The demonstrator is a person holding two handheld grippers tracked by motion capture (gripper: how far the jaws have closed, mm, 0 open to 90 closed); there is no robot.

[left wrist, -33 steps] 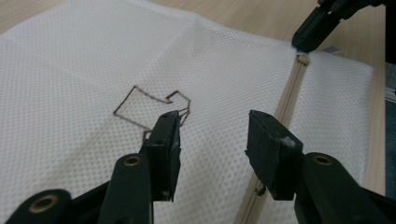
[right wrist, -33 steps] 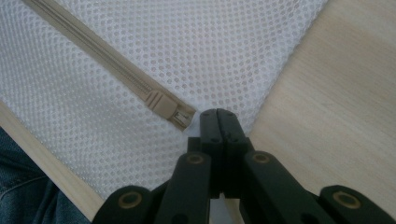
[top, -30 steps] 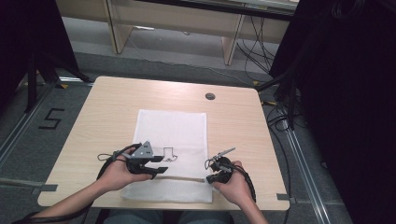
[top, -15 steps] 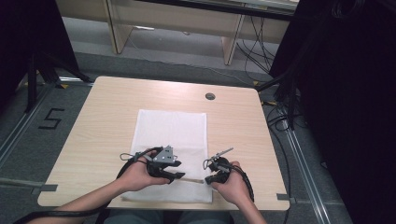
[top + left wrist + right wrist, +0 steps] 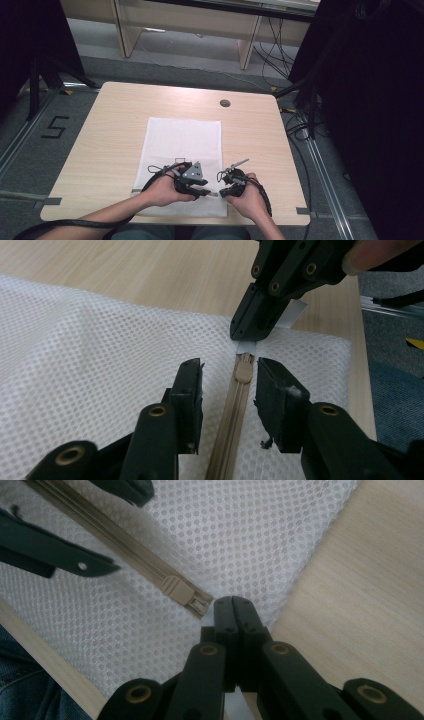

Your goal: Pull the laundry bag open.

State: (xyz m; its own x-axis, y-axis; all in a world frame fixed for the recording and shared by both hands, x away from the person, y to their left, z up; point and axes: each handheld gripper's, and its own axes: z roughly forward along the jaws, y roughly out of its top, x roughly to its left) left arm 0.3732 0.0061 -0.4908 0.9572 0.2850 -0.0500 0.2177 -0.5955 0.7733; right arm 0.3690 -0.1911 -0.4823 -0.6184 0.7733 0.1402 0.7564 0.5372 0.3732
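Note:
A white mesh bag (image 5: 182, 142) lies flat on the table, its tan zipper (image 5: 227, 435) running along the near edge. My left gripper (image 5: 227, 400) is open, one jaw on each side of the zipper, just behind the tan slider (image 5: 244, 371). In the high view the left gripper (image 5: 207, 192) sits close beside the right gripper (image 5: 221, 191). The right gripper (image 5: 232, 605) is shut on the bag's white end tab (image 5: 296, 314), just past the slider (image 5: 177, 591). From the left gripper view, the right gripper (image 5: 257, 325) pins that tab down.
The light wooden table (image 5: 110, 125) has a round cable hole (image 5: 225, 103) at the back. The bag's corner lies near the front table edge (image 5: 47, 672). Cables (image 5: 300, 125) and a floor rail run to the right of the table.
My left gripper has slid right along the zipper, from the bag's left part to right beside the right gripper. The right gripper has stayed put.

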